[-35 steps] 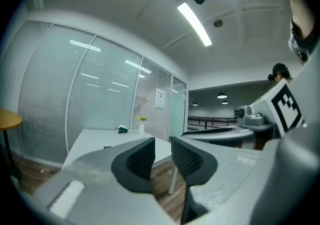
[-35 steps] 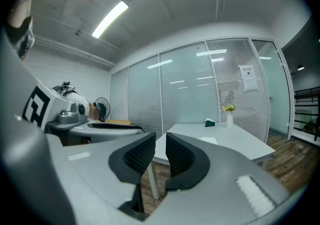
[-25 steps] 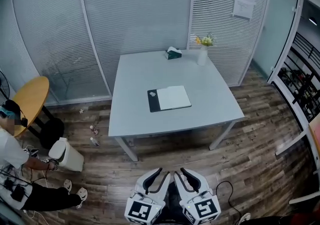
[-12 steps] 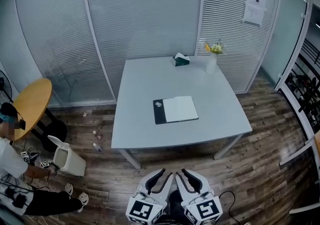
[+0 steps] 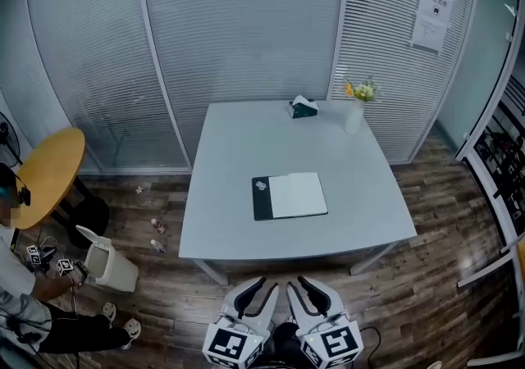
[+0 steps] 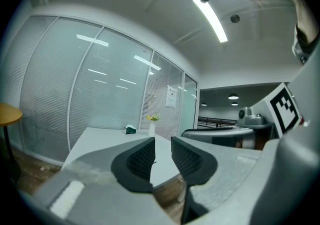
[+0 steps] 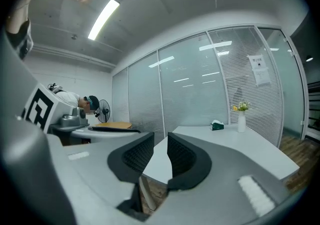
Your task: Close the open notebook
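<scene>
The open notebook (image 5: pixel 289 196) lies flat in the middle of the grey table (image 5: pixel 238 146). Its black cover shows at the left and a white page at the right. My left gripper (image 5: pixel 264 286) and right gripper (image 5: pixel 301 284) hang side by side at the bottom of the head view, over the wooden floor and short of the table's near edge. Both point towards the table. In the left gripper view the left gripper (image 6: pixel 163 142) has a narrow gap between its jaws and nothing in it. The right gripper (image 7: pixel 161 137) looks the same in the right gripper view.
A white vase with flowers (image 5: pixel 355 113) and a green tissue box (image 5: pixel 303 107) stand at the table's far edge. Glass walls with blinds lie behind. At the left are a white bin (image 5: pixel 102 265), a round wooden table (image 5: pixel 45 170) and a crouching person (image 5: pixel 25 302).
The view has moved closer to the table, and the notebook now sits lower and nearer in the head view. Both grippers keep their place at the bottom, jaws unchanged.
</scene>
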Motion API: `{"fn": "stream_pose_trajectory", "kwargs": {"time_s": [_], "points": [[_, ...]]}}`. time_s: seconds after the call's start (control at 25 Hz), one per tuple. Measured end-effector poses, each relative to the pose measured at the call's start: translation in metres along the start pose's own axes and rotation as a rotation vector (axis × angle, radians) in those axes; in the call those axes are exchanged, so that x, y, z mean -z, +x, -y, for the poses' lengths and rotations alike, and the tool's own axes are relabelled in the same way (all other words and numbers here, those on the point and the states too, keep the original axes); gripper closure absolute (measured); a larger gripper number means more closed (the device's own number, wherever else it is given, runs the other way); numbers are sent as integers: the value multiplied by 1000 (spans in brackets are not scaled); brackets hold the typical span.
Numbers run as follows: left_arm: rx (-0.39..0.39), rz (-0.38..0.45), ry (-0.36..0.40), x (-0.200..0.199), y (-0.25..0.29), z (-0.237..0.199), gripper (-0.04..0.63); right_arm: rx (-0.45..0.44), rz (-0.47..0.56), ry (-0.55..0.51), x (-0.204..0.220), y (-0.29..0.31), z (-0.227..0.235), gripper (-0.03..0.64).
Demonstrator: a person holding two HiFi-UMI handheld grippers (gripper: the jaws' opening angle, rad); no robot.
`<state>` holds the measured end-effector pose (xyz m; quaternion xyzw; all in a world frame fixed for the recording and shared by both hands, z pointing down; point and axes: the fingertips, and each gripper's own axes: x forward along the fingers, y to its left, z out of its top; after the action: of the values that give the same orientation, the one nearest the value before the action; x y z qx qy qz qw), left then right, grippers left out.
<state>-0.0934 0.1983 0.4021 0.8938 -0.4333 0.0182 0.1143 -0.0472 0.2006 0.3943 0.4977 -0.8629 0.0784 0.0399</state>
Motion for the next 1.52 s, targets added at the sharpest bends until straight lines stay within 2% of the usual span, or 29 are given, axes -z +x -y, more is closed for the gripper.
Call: {"fn": "stream_pose_trajectory", "kwargs": {"time_s": [0.44, 0.68, 0.96, 1.24, 1.52], "points": [[-74, -6, 11, -13, 47, -8, 491, -89, -35, 1, -12, 32, 37, 532], [-110, -8, 6, -22, 75, -11, 491, -135, -15, -6, -25, 46, 62, 532], [-117, -16, 60, -15, 113, -8, 491, -173, -13, -5, -25, 56, 94, 532], [-152, -30, 28, -19, 130, 6, 491, -167, -51, -7, -23, 52, 122, 532], [-145, -31, 27, -18, 143, 4, 491, -158, -15, 13, -25, 58, 135, 532]]}}
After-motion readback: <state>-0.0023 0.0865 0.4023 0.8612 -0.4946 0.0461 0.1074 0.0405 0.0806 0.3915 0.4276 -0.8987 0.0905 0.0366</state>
